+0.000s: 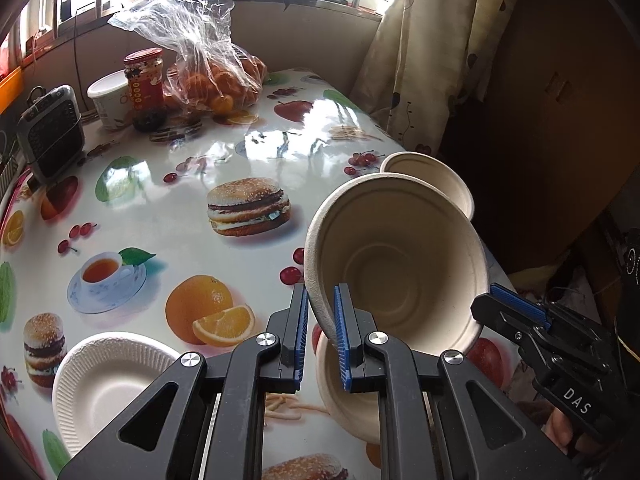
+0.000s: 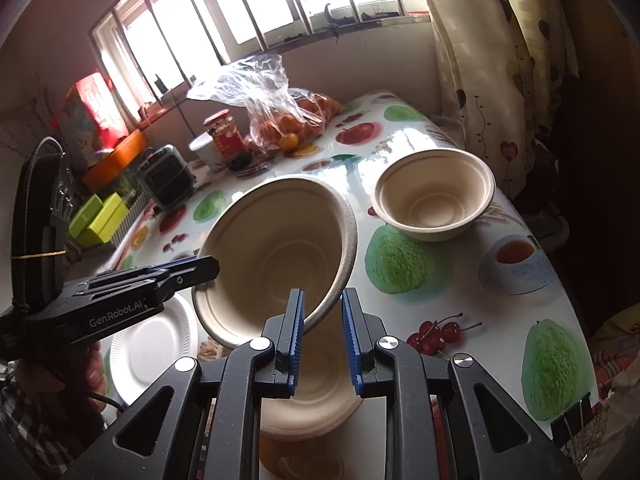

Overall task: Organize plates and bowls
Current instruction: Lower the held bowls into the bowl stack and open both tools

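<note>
- while both claws grip it from opposite sides, the tan paper bowl (image 1: 394, 264) hangs tilted in the air above the fruit-print table (image 1: 256, 148), its mouth turned toward the person.
- the left claw (image 1: 322, 320) is clenched on the bowl's near-left rim, one blue pad outside the wall and one inside.
- the right claw (image 2: 322, 308) is clenched on the opposite rim of that same lifted bowl; in the left wrist view its black arm reaches in from the right edge.
- directly under the lifted bowl, a second tan bowl (image 2: 316, 396) sits upright on the table, apart from the one held above it.
- beyond the lifted bowl, toward the curtain (image 2: 504, 80), a third tan bowl (image 2: 434, 200) stands upright near the table's edge.
- left of the lifted bowl, a white ribbed paper plate (image 1: 108, 376) lies flat on the table near the front edge.
- far past the lifted bowl, by the window, sit a clear bag of oranges (image 1: 216, 76), a red-lidded jar (image 1: 144, 80) and a white cup (image 1: 106, 100), with a small grey heater (image 1: 52, 128) off to their left.
</note>
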A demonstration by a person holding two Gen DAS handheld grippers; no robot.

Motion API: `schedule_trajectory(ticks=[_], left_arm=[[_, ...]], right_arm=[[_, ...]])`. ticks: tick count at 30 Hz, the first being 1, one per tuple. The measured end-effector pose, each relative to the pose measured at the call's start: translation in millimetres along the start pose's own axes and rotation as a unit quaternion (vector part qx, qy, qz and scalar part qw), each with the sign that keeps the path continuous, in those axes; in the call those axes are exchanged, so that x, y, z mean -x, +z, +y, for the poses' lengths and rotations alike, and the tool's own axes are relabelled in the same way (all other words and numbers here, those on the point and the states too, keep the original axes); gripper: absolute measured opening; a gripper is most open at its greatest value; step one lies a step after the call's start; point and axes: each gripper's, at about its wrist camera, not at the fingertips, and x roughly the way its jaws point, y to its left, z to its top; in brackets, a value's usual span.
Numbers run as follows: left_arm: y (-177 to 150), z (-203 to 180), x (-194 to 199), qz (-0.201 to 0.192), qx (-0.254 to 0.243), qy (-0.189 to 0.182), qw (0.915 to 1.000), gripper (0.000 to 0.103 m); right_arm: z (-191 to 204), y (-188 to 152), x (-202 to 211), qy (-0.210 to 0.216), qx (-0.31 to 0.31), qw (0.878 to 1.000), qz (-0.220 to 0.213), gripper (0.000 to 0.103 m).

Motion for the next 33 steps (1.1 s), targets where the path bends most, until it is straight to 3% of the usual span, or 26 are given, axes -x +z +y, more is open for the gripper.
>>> schedule_trajectory(ticks=[18,33], left_arm=[[-36,-1,-3,0.025,0.011,-0.003,0.9996,0.014],[-49,-4,-9,0.04,0.01,-0.001,0.9991,0.014]], right_arm=[[3,-34,10,-0.003,-0.005,1.0,0.014,0.019],[-3,-50,6,-0.005,-0.014,1.0,0.026,0.019]])
